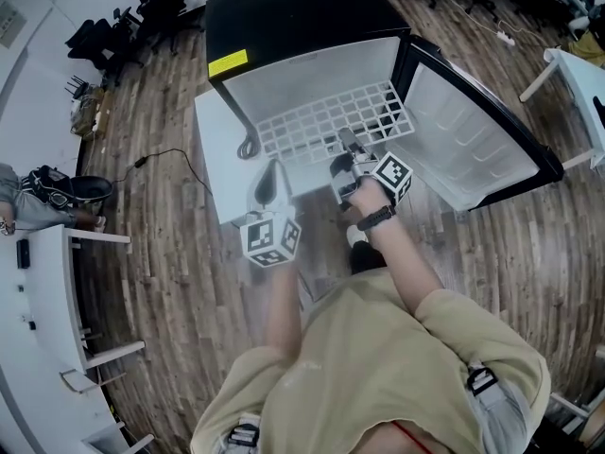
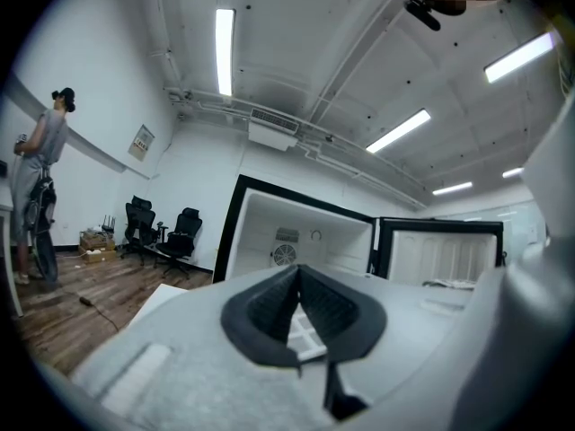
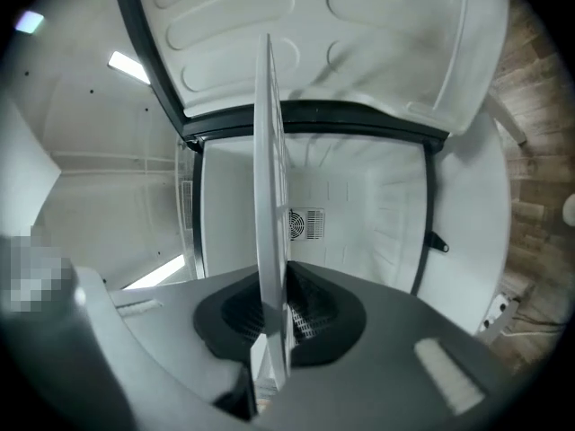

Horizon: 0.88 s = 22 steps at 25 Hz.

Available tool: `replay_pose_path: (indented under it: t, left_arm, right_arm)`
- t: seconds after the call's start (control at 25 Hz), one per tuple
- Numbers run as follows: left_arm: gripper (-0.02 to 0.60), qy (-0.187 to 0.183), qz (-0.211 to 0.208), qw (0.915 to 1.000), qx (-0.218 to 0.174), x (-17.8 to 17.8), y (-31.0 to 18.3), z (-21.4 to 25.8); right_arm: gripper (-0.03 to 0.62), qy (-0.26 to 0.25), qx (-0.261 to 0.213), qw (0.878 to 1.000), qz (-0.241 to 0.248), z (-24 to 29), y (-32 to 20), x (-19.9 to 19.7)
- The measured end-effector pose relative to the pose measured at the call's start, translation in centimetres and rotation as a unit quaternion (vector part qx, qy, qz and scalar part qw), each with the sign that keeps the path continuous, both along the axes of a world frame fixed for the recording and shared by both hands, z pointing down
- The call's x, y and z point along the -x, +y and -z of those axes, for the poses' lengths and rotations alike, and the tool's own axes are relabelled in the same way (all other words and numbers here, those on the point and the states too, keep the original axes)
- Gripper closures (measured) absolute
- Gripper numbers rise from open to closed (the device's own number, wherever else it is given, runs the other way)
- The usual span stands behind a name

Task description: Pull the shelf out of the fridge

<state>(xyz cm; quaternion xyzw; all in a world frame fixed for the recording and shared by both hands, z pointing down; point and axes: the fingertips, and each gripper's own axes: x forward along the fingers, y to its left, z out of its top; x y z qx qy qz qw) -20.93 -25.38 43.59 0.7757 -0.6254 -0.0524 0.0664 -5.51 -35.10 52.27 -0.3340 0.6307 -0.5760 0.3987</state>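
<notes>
A small black fridge (image 1: pixel 293 12) stands with its door (image 1: pixel 473 130) swung open to the right. The white wire shelf (image 1: pixel 321 121) sticks out of the fridge's front, level. My right gripper (image 1: pixel 348 149) is shut on the shelf's front edge. In the right gripper view the shelf (image 3: pixel 269 169) runs edge-on between the pads of the right gripper (image 3: pixel 274 317), with the fridge's white inside (image 3: pixel 359 214) behind it. My left gripper (image 1: pixel 267 180) hovers left of the shelf's front, shut, with nothing in it. In its own view the left gripper (image 2: pixel 299 281) points at the open fridge (image 2: pixel 296 232).
The fridge sits on a low white board (image 1: pixel 216 149) on the wooden floor. A black cable (image 1: pixel 161 154) lies to the left. A white desk (image 1: pixel 47 291) stands at the left, another table (image 1: pixel 577 74) at the right. A person (image 2: pixel 40 178) stands far left, near office chairs (image 2: pixel 166 232).
</notes>
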Motion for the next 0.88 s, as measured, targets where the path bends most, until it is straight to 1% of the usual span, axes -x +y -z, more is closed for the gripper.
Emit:
replay_pose_path:
  t: [0.08,0.12,0.2,0.28,0.36,0.4,0.44,0.48,0.56,0.64,0.68,0.72,0.8,0.84,0.88]
  left_arm:
    - [0.58,-0.001,0.0,1.0,-0.001,0.1,0.7,-0.1]
    - [0.58,-0.003,-0.001,1.0,-0.001,0.2,1.0,-0.2]
    - [0.58,-0.009,-0.002,1.0,-0.001,0.3,1.6,-0.4]
    - [0.58,-0.017,-0.002,0.9998,-0.001,0.3,2.1,-0.7]
    - [0.58,-0.026,0.002,0.9996,-0.006,0.5,2.7,-0.8]
    - [0.58,-0.031,0.003,0.9995,-0.009,0.5,3.0,-0.6]
    - [0.58,-0.036,0.004,0.9993,-0.013,0.5,3.3,-0.5]
    - [0.58,-0.042,0.003,0.999,-0.015,0.4,3.4,-0.4]
    - [0.58,-0.052,0.0,0.9985,-0.017,0.3,3.7,-0.3]
    - [0.58,-0.061,-0.002,0.9979,-0.018,0.2,3.8,-0.2]
    - [0.58,-0.067,-0.003,0.9976,-0.019,0.1,3.9,-0.2]
    - [0.58,-0.074,-0.006,0.9971,-0.019,-0.1,3.9,-0.2]
    - [0.58,-0.09,-0.011,0.9957,-0.019,-0.5,3.9,-0.3]
    - [0.58,-0.097,-0.014,0.995,-0.019,-0.6,3.9,-0.3]
    - [0.58,-0.102,-0.016,0.9945,-0.019,-0.8,3.9,-0.3]
  right_arm:
    - [0.566,0.04,-0.013,0.999,0.003,-0.4,1.9,-0.6]
    - [0.566,0.069,-0.024,0.997,0.005,-0.3,2.7,-0.9]
    - [0.566,0.14,-0.055,0.989,0.008,0.2,4.2,-1.5]
    - [0.566,0.216,-0.088,0.972,0.005,0.9,5.4,-2.3]
    - [0.566,0.29,-0.118,0.95,-0.006,1.7,6.4,-3.0]
    - [0.568,0.33,-0.135,0.934,-0.012,2.2,6.8,-3.4]
    - [0.568,0.373,-0.154,0.915,-0.017,2.8,7.3,-3.6]
    - [0.568,0.418,-0.176,0.891,-0.021,3.5,7.7,-3.8]
    - [0.568,0.503,-0.219,0.836,-0.027,5.0,8.6,-3.7]
    - [0.568,0.565,-0.255,0.784,-0.036,6.4,9.5,-3.5]
    - [0.568,0.588,-0.268,0.762,-0.04,7.0,9.8,-3.3]
    - [0.568,0.608,-0.277,0.743,-0.044,7.4,10.1,-3.2]
    - [0.568,0.637,-0.29,0.712,-0.047,8.0,10.4,-2.9]
    - [0.568,0.647,-0.296,0.701,-0.047,8.2,10.6,-2.7]
    - [0.568,0.654,-0.3,0.693,-0.046,8.4,10.7,-2.5]
